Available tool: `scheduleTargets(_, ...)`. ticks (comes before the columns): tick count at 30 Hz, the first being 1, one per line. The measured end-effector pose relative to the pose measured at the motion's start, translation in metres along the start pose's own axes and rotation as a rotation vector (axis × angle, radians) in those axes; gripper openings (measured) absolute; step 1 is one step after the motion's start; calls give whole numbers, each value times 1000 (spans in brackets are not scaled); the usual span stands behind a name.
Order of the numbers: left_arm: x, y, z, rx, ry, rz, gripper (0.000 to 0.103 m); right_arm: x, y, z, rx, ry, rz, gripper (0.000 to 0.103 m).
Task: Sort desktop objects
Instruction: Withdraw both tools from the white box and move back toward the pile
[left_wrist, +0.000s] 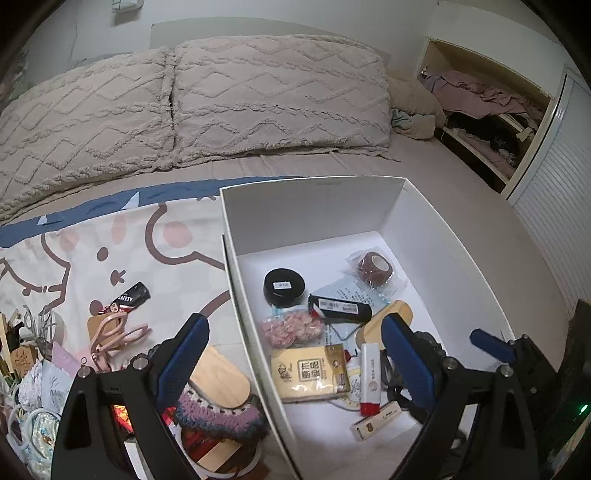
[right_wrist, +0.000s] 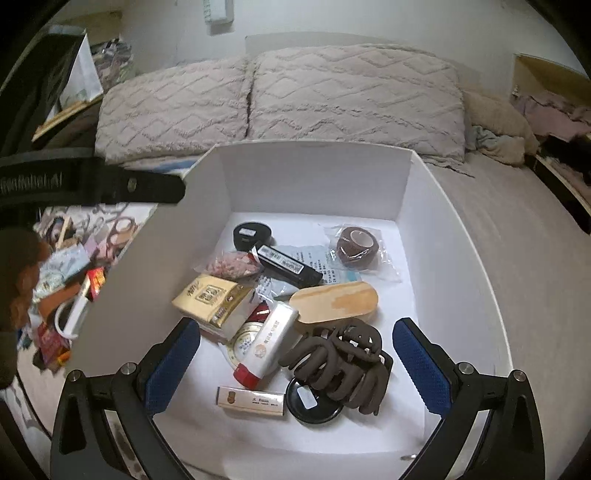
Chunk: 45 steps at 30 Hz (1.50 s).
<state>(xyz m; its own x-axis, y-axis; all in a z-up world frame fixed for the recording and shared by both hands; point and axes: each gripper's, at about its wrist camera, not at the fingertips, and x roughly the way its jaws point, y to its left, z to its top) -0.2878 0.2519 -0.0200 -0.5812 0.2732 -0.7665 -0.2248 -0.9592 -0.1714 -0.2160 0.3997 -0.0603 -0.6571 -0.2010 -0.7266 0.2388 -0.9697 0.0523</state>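
Both claws gaped empty: the right gripper (right_wrist: 297, 363) hung over the brown hair claw (right_wrist: 341, 363) inside the white box (right_wrist: 314, 173), the left gripper (left_wrist: 291, 354) straddling its wall.

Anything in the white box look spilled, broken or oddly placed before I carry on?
Nothing spilled or broken. The brown hair claw lies on top of a round black tin, partly covering it. Items in the white box are loosely heaped. Both jaws are open and empty.
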Motion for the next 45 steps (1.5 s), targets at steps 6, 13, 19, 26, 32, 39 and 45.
scheduleTargets(6, -13, 6, -5, 8, -33, -5, 103, -22, -5, 4, 77, -70, 15, 103)
scheduleTargets(13, -27, 10, -12, 31, -51, -16, 103, -41, -1, 6, 96, -118, -9, 103)
scheduleTargets(19, -42, 13, -19, 53, -79, -3, 103, -59, 1, 6, 110, -149, -36, 103)
scheduleTargets(26, -61, 23, -25, 43, -99, -17, 103, -81, 9, 0, 137, -178, -76, 103)
scheduleTargets(32, -82, 33, -34, 44, -126, -26, 103, -98, 16, -2, 144, -197, -93, 103)
scheduleTargets(39, -110, 39, -50, 79, -177, -23, 103, -113, 32, -7, 124, -209, -119, 103)
scheduleTargets(45, -131, 44, -68, 97, -213, -15, 103, -123, 50, -15, 102, -213, -133, 103)
